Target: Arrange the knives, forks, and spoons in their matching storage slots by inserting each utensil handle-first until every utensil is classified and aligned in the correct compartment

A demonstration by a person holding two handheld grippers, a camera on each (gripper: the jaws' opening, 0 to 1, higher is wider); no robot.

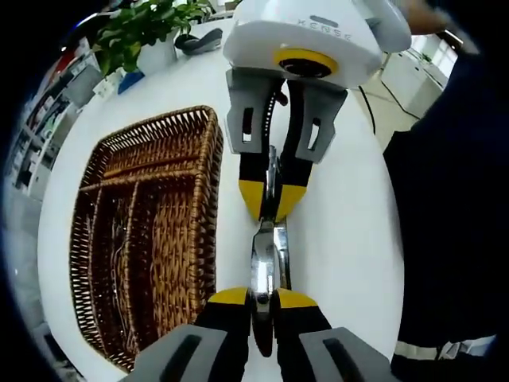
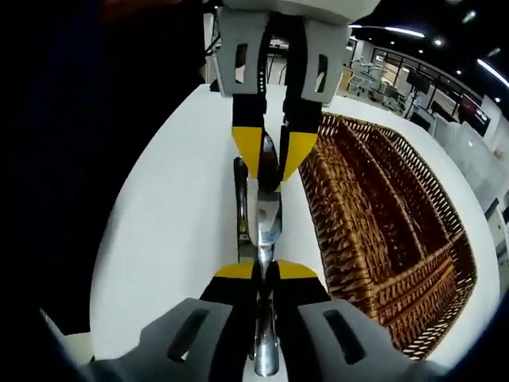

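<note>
A shiny metal utensil (image 1: 262,259) is held level over the white table (image 1: 350,239), and I cannot tell its kind. My left gripper (image 1: 262,298) is shut on one end. My right gripper (image 1: 270,199) faces it from the top of the left gripper view, shut on the other end. In the right gripper view the same utensil (image 2: 262,219) runs from my right gripper (image 2: 266,270) to the left gripper (image 2: 270,155). A second metal piece (image 2: 238,207) lies alongside it. The brown wicker tray (image 1: 199,239) with long compartments sits just beside the grippers, also seen as the tray (image 2: 413,278).
Some metal glints in the tray's darker slots (image 1: 119,239). A potted plant (image 1: 143,24) and a dark object (image 1: 199,40) stand at the table's far end. A person in dark clothes (image 1: 453,199) stands close against the table edge. Bare table (image 2: 175,223) lies beside the utensil.
</note>
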